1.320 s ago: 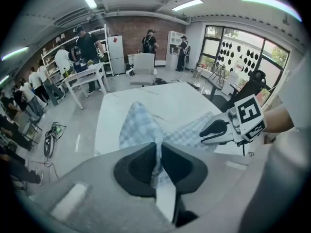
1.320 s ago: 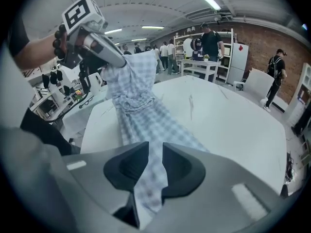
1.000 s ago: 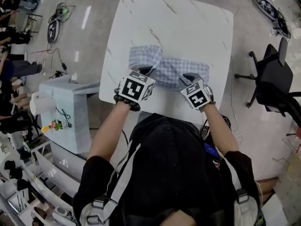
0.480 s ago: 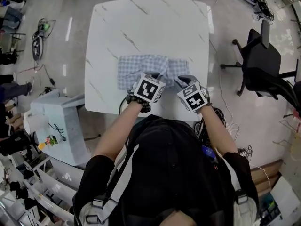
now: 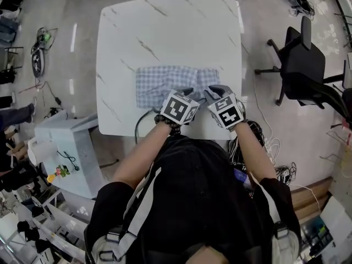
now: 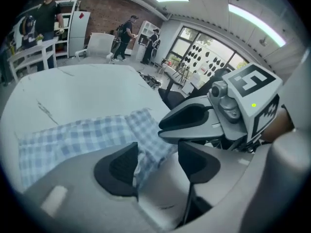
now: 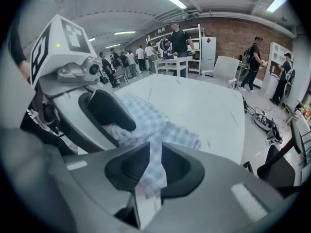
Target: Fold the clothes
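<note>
A blue-and-white checked cloth (image 5: 165,81) lies folded on the white marble table (image 5: 165,32), near its front edge. Both grippers sit side by side at the cloth's near right edge. My left gripper (image 5: 186,92) is opening its jaws. A cloth edge (image 6: 141,154) hangs loosely between the pads of the left gripper (image 6: 156,152), beside the left pad, and neither pad presses it. My right gripper (image 5: 216,89) is shut on a strip of the cloth (image 7: 150,120). In the right gripper view that strip runs through the narrow gap of the right gripper (image 7: 155,166).
A black office chair (image 5: 305,59) stands right of the table. A pale cabinet (image 5: 66,147) sits at the left front corner, with cables (image 5: 44,43) on the floor beyond it. People (image 7: 180,38) stand by shelves at the far end of the room.
My left gripper has moved right, drawing a cloth edge with it until it sits beside the right gripper. The cloth now lies flatter.
</note>
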### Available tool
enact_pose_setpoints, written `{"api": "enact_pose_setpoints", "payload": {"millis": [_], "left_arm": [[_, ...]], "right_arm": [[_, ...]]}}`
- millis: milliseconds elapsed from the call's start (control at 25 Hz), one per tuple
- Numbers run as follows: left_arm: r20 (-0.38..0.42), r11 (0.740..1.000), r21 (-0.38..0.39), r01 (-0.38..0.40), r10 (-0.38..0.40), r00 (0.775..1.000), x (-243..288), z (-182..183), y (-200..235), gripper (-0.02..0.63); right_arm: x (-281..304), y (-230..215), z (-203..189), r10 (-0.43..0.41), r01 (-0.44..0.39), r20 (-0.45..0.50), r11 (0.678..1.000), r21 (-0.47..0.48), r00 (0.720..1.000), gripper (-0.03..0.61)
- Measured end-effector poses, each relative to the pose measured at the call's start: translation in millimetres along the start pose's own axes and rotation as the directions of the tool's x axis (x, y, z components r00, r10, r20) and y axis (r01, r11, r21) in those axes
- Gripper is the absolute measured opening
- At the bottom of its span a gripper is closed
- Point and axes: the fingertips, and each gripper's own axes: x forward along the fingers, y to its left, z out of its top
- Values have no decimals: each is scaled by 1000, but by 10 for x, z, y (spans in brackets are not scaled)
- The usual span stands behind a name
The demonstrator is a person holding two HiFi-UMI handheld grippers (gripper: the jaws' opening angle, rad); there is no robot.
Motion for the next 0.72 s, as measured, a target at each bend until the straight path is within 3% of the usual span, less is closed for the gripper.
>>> {"api": "enact_pose_setpoints", "payload": {"millis": [160,360,720], "left_arm": [[23,993,-62,98,-96,995,-56,25,-107,284],[36,999,23,29,-30,999,-252,57,33,284],[83,992,-85,-96,103,991,-797,-109,741,284]], "right_arm": [[-60,-121,98,-30,29,14,999,18,999,81],[-11,-72,199,-32,32,18,999,-6,999,81],[261,395,505,37,-38,-6,995,-94,999,83]]}}
